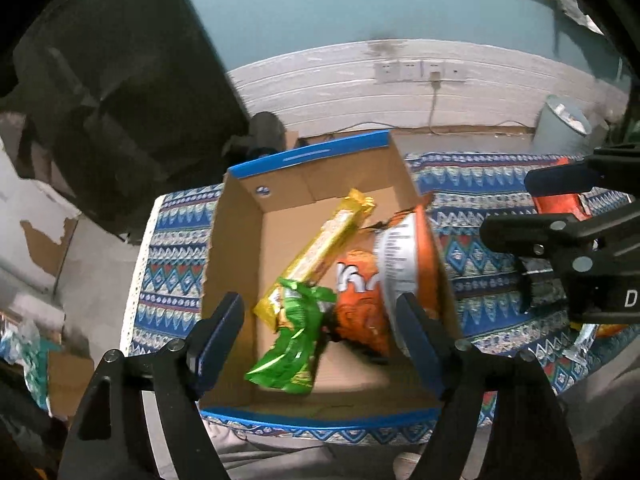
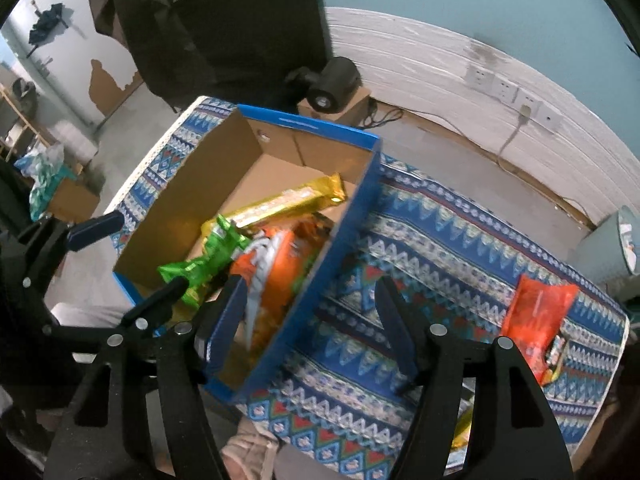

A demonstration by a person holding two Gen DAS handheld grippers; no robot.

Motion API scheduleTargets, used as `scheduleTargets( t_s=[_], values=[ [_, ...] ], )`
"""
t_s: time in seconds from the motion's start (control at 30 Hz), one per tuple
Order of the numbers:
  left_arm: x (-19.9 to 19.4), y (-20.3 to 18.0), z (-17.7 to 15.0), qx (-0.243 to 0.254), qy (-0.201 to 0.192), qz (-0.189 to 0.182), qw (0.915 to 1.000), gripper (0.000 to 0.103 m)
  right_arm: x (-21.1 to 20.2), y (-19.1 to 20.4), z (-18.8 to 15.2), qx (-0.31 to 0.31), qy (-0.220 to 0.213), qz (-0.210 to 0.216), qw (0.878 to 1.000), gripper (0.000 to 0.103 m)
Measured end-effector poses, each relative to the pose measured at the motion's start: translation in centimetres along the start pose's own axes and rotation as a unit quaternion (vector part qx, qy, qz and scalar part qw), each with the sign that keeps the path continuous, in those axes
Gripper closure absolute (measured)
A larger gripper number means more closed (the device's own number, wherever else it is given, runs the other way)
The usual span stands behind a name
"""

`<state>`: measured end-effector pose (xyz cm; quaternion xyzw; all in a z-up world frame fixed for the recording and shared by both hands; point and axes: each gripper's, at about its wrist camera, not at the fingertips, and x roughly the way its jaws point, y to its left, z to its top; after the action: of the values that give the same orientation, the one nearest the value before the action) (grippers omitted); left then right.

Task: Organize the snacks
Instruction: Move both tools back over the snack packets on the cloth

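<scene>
Cardboard box on patterned tablecloth, three snacks inside: gold wafer bar, green packet, orange chip bag leaning on right wall. Left gripper hovers over box, jaws wide, holding nothing. Right gripper straddles box wall, jaws fairly wide, empty. Step looks like release after drop-off. Orange-red packet lies on cloth, well apart from box; likely next pick for right gripper.
</scene>
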<state>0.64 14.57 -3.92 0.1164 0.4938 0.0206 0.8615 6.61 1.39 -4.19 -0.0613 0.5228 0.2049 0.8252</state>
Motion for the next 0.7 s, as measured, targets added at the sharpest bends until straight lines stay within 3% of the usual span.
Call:
scheduleTargets(
  t_s=[0.7],
  values=[
    [-1.0,-10.0,-0.3,0.094,0.014,-0.065,0.9934,0.024,-4.1,-9.7,-8.2,0.03,0.011,-0.05,0.998,0.034]
  ],
)
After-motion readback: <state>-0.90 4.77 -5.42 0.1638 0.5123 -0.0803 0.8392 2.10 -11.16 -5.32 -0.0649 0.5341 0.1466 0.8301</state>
